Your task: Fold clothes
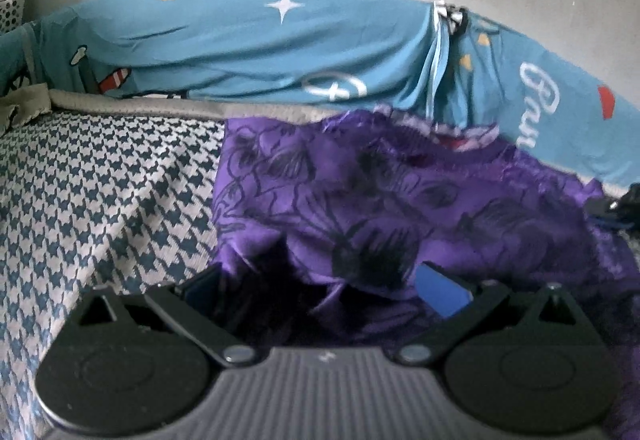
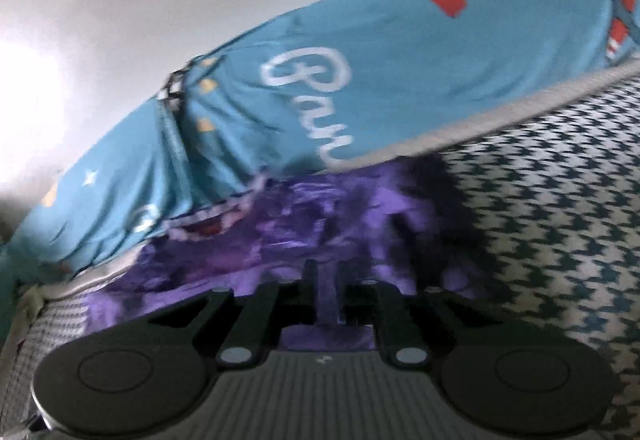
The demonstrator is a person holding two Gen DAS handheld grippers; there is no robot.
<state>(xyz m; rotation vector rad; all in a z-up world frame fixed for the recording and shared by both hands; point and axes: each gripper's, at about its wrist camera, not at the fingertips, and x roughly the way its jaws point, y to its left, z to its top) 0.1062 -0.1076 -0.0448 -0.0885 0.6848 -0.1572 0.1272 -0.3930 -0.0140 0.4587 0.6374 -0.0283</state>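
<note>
The right gripper [image 2: 329, 292] was clamped on a strip of the purple garment [image 2: 280, 240]. The left gripper [image 1: 320, 292] stood open over the same cloth, which lay on the checked bedcover [image 1: 100, 179]. Folding seemed underway; next, the left needed its own hold.

purple floral garment [image 1: 380, 199] | rumpled | lying on houndstooth bed cover [image 1: 100, 191]
</note>
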